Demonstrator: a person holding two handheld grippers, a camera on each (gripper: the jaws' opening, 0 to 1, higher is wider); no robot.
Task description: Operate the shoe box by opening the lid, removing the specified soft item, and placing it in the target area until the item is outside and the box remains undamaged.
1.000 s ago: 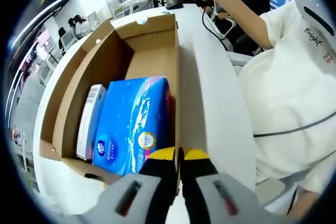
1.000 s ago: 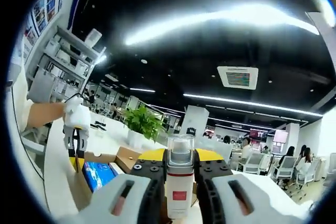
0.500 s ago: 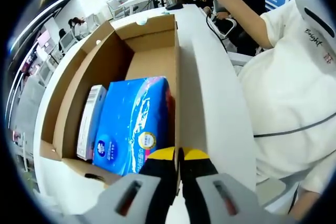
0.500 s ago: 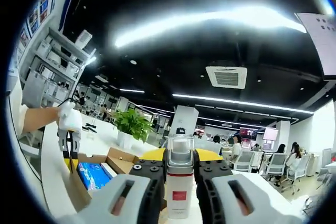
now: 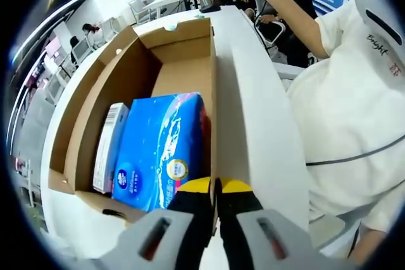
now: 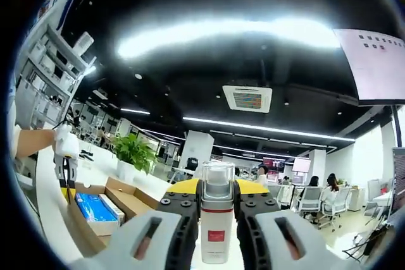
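Now left gripper (image 5: 215,189) fingers clenched on shoe box (image 5: 214,93) edge; right gripper (image 6: 217,205) grasping bottle (image 6: 217,219).

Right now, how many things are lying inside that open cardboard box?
2 visible. A blue tissue pack lies along the right wall of the box; a slim white carton stands between it and the left wall. Something could be hidden beneath them.

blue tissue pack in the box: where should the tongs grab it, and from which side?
Judging by its pose, grip the blue tissue pack across its far short end, coming down through the open top of the shoe box. It lies flat, one long side against the box wall and the other beside a white carton; the floor beyond it is free.
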